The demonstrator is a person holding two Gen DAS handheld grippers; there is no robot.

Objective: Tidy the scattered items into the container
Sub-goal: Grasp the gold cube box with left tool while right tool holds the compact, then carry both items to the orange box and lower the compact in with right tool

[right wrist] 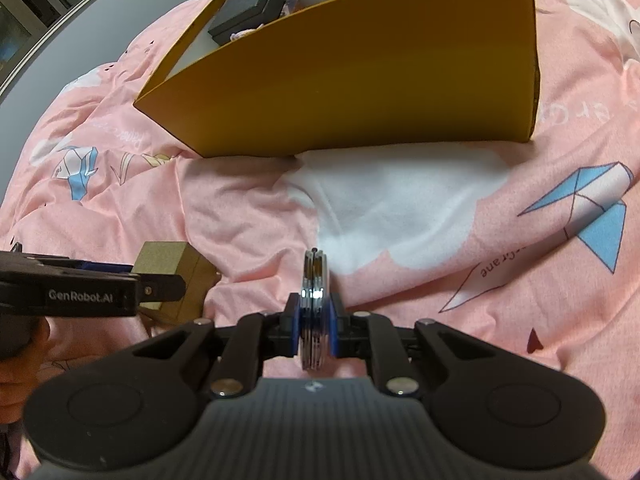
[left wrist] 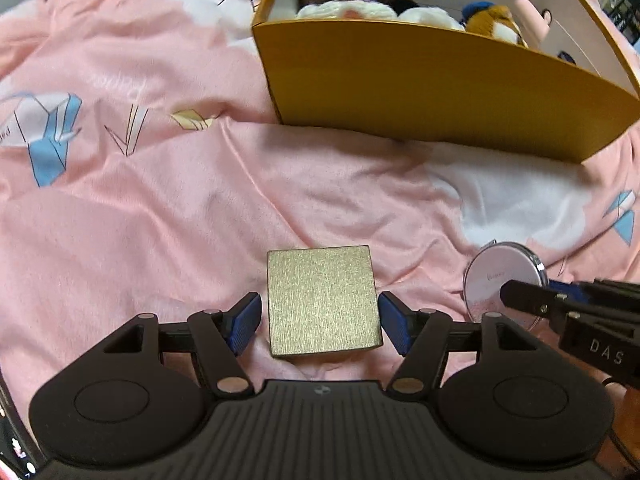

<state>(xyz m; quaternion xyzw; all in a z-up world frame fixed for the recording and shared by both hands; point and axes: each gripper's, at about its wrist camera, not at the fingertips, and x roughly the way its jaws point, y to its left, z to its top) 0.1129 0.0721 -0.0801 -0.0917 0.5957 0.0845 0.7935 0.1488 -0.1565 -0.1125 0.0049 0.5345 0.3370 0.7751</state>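
We note a pink bedspread point(left wrist: 160, 208) printed with paper cranes and clouds across both views; on its far side sits the yellow cardboard box point(left wrist: 420, 88), long wall toward us, long axis running left to right

Left wrist view, left to right: the left gripper point(left wrist: 320, 320) straddles a small gold box point(left wrist: 322, 300) lying flat on the spread, its broad face up, nearly square so we read no clear long axis; blue pads point(left wrist: 244, 322) stand just beside its two sides with slivers of gap, so we log the fingers as released, spread wide, not gripping; to the right a round compact mirror point(left wrist: 502, 280) shows its pale face toward this camera, its lower part hidden by the other tool

Right wrist view, left to right: the left tool enters at the left edge in front of the gold box, a hand point(right wrist: 24, 344) behind it; at centre the right gripper point(right wrist: 315, 332) is clenched on the compact mirror, which we see edge-on, standing on its rim, disc plane running away from the camera toward the box, pads pressed on both flat faces

View differences: only the left camera shows the soft toys point(left wrist: 360, 10) inside the box and the mirror's face; only the right one shows a dark case point(right wrist: 248, 10) at the box's left end and the grip itself
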